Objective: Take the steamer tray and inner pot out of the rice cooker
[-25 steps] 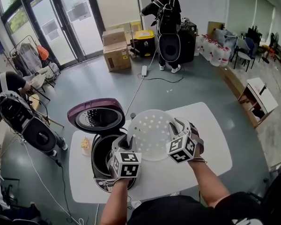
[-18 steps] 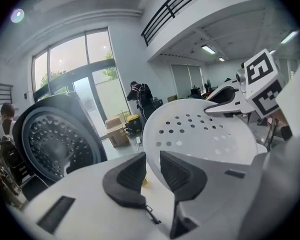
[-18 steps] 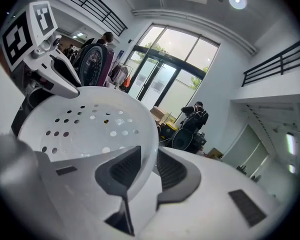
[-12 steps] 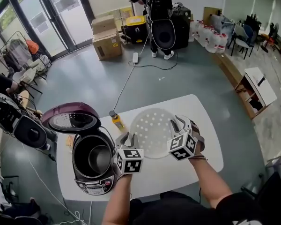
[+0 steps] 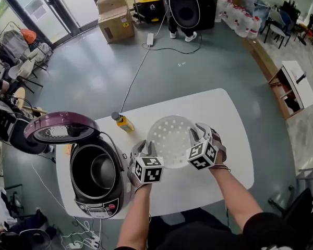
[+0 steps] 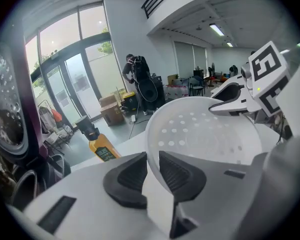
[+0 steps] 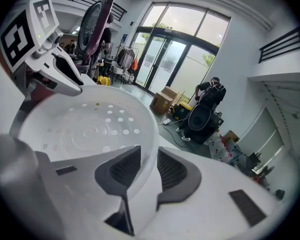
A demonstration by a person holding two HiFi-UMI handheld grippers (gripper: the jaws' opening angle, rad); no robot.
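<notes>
Left tool (image 5: 145, 147) and right tool (image 5: 200, 133) pinch the round perforated steamer tray (image 5: 170, 136).

a white counter (image 5: 227, 113) lies under the left claw (image 5: 144, 149) and right claw (image 5: 202, 133). beyond the left claw a glossy grey-green floor (image 5: 88, 77) runs to tall glass doors (image 5: 73, 4) (daylight comes through them). cardboard boxes (image 5: 116, 22) stand far ahead. a low white cabinet (image 5: 297, 85) sits well right of the right claw. strip lights (image 6: 216, 29) glow overhead.
</notes>
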